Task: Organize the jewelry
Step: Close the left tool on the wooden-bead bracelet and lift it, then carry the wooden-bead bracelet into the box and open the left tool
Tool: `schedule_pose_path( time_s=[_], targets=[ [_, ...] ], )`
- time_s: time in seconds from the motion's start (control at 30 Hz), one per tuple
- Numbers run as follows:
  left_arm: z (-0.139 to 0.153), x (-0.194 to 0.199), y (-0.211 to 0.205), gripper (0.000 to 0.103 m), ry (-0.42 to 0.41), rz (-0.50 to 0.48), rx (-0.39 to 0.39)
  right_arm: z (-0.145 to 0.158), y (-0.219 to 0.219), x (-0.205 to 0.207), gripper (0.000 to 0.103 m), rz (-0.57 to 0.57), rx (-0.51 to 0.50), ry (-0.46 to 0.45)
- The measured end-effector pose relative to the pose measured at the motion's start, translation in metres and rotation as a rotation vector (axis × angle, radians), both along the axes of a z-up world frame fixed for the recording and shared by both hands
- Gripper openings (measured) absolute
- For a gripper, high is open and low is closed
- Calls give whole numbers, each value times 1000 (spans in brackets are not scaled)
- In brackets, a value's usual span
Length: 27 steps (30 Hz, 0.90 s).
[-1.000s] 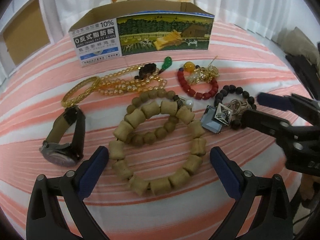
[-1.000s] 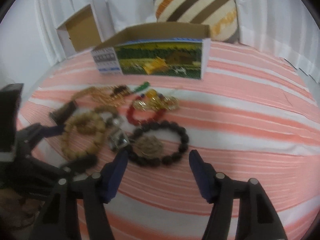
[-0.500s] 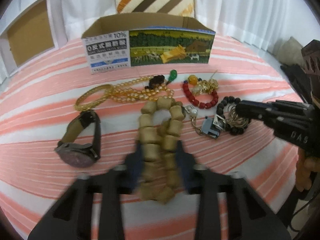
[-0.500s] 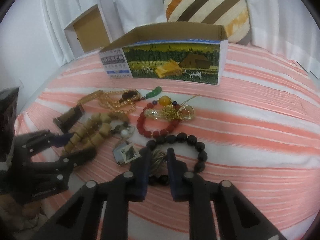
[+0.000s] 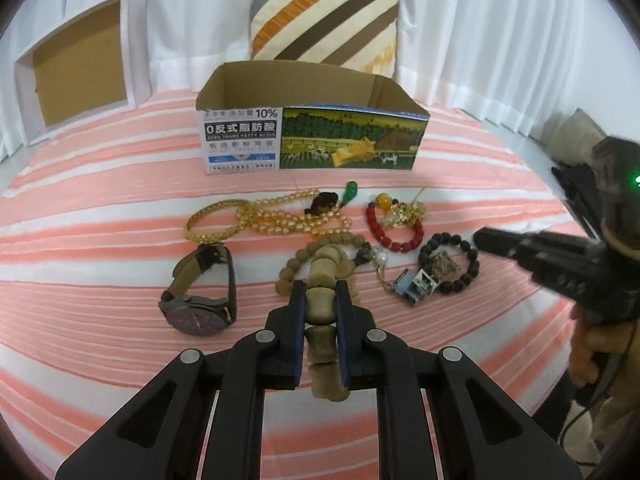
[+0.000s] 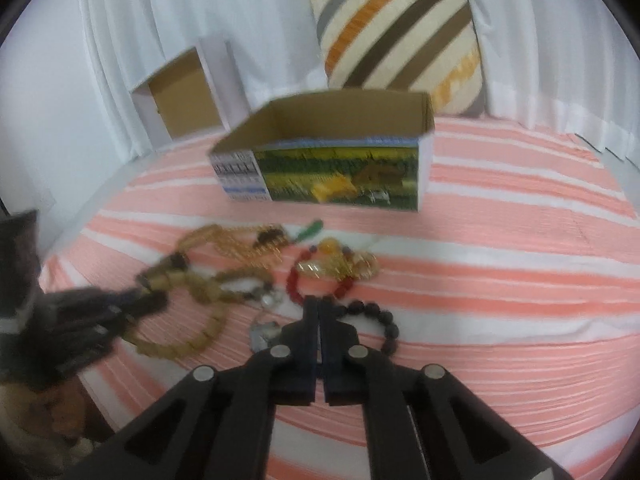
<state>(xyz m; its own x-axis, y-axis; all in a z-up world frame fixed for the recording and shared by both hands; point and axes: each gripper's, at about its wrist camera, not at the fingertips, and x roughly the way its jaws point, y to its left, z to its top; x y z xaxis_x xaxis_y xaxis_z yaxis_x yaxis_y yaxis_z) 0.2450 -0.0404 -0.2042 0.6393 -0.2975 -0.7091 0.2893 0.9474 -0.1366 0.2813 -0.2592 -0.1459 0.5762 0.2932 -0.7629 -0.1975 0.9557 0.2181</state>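
1. Our left gripper point(image 5: 319, 300), spread wide 1 second ago, now has its jaws clamped on the wooden bracelet point(image 5: 322, 308), which is squeezed into a narrow strand running ahead of them on the bed point(image 5: 100, 240).
2. Our right gripper point(image 6: 319, 308) has also closed; its jaws meet at the black bracelet point(image 6: 384, 320), but we cannot tell whether they grip it.
3. The box point(image 5: 312, 140) waits well beyond both, so we judge lifting comes next.
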Motion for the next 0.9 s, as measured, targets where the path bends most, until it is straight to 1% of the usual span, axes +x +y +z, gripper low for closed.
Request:
schedule_pose_path(
  time_s=[0.03,0.07,0.1,0.13,0.2,0.27,0.3,0.33,0.37,0.4,0.5,0.7,0.9],
  targets=[
    [-2,0,-1,12,4,-2,4,-6,0,0,15,1,7,10],
    [-4,0,-1,12,7,-4,6,-11,0,1,29,3,13,17],
    [-6,0,-2,12,13,-5,8,-16,2,2,37,2,6,22],
    [-8,0,-3,12,18,-5,9,-20,4,4,49,-2,-1,22],
    [-10,-1,-4,12,21,-8,13,-25,6,7,49,6,15,28],
    [-12,-2,-5,12,25,-10,17,-34,11,13,46,23,26,52],
    [-13,-2,-5,12,28,-9,18,-38,14,15,41,34,16,70],
    [-13,-2,-5,12,30,-6,18,-40,14,15,31,35,10,58],
    [-13,-2,-4,12,32,-2,16,-41,14,17,19,31,6,75],
    [-12,-3,-4,12,32,0,12,-40,12,17,19,24,19,79],
    [-1,-6,-2,12,14,3,3,-22,12,6,17,27,18,22],
    [34,-6,0,12,-20,-1,-35,30,10,-6,17,12,72,-89],
    [75,12,3,12,-7,-21,-78,71,5,2,17,11,104,-145]
  ],
)
